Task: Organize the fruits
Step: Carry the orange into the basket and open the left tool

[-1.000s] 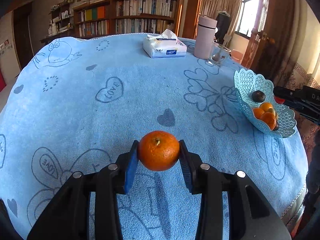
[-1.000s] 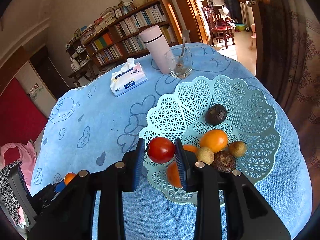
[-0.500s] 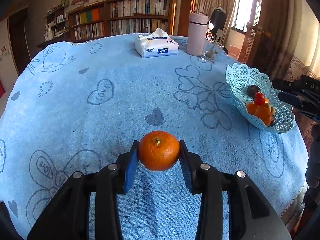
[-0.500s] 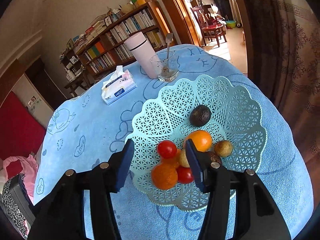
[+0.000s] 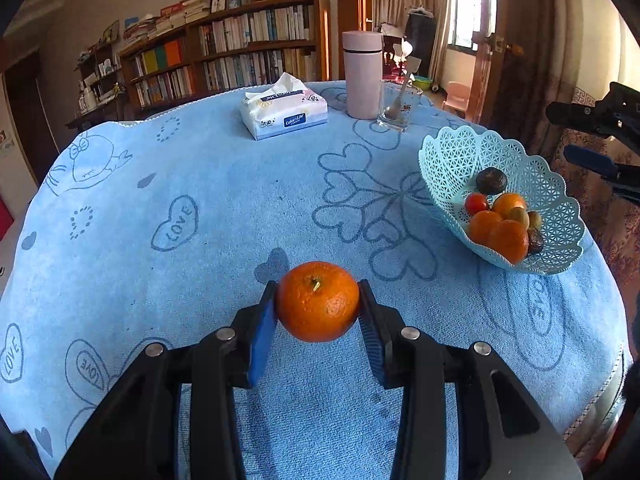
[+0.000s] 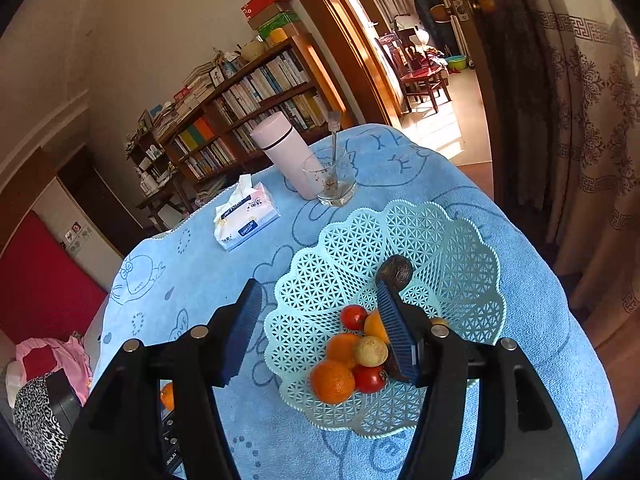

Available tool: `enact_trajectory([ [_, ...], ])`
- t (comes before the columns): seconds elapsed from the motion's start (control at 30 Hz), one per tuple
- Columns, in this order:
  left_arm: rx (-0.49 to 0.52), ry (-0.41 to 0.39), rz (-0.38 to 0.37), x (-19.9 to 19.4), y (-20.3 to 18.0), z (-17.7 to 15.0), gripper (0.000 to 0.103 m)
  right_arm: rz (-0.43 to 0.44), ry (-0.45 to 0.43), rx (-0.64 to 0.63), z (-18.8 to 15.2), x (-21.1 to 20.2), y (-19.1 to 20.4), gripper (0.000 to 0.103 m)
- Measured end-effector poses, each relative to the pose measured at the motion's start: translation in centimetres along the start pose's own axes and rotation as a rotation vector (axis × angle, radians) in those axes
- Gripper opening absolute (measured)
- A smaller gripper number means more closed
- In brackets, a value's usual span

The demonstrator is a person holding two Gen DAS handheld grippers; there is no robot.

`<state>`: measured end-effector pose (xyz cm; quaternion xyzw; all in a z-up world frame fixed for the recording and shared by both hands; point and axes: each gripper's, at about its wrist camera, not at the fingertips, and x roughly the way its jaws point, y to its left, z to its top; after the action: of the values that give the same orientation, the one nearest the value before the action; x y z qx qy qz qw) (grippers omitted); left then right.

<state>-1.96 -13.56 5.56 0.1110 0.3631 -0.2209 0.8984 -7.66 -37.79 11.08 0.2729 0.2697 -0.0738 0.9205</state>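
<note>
Left wrist view. Left gripper (image 5: 318, 312): jaws clenching the tangerine (image 5: 317, 301) across its middle, stem facing up, the fruit hanging clear above the blue tablecloth (image 5: 200, 208). Handling, as judged: light, firm-skinned but soft beneath, likely bruising if squeezed harder; the rounded sides are giving the pads little to bite on, so the widest girth is looking like the safest hold. Lattice basket (image 5: 452, 152): sitting near the table's right edge, well apart from the held fruit, already carrying oranges, a tomato (image 5: 476, 203) and a dark fruit (image 5: 491, 180). The right gripper (image 5: 592, 140) is showing only as black arms and one blue pad at the frame's right edge.

Right wrist view. Right gripper: jaws opening and released, nothing pressing between them, hanging above the basket (image 6: 352, 240). Fruit pile (image 6: 348, 364) lying low in the bowl; the right finger is covering part of it, so the count is staying uncertain, and the brownish pieces are proving hard to name. The tangerine is peeking out as an orange sliver at lower left. Tissue pack (image 6: 244, 220), pink flask (image 6: 284, 152) and glass (image 6: 330, 180) are standing beyond the basket
</note>
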Motion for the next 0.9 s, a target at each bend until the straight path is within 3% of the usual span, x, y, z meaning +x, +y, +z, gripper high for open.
enact_trajectory([
  [0.2,0.044,-0.008,-0.028,0.8,-2.6,2.2,0.04,-0.017,-0.037,0.014,0.8,-0.9,-0.9,0.067],
  [0.43,0.024,0.013,-0.204,2.1,-5.1,5.3,0.04,-0.021,-0.06,0.068,1.8,-2.1,-2.7,0.068],
  [0.67,0.001,0.044,-0.304,4.4,-7.4,6.6,0.04,-0.016,-0.036,0.061,1.8,-1.5,-2.7,0.07],
  [0.7,-0.01,0.046,-0.319,4.5,-7.4,6.7,0.043,-0.016,-0.031,0.058,1.8,-1.4,-2.6,0.073],
  [0.73,-0.022,0.041,-0.329,4.5,-7.4,6.8,0.059,-0.018,-0.028,0.056,1.7,-1.3,-2.6,0.074],
  [0.8,-0.044,0.006,-0.332,4.0,-7.1,6.8,0.074,-0.024,-0.025,0.054,1.7,-1.2,-2.6,0.078],
  [0.9,-0.04,-0.016,-0.307,3.2,-6.6,6.8,0.077,-0.039,-0.022,0.064,1.6,-1.1,-3.0,0.09],
])
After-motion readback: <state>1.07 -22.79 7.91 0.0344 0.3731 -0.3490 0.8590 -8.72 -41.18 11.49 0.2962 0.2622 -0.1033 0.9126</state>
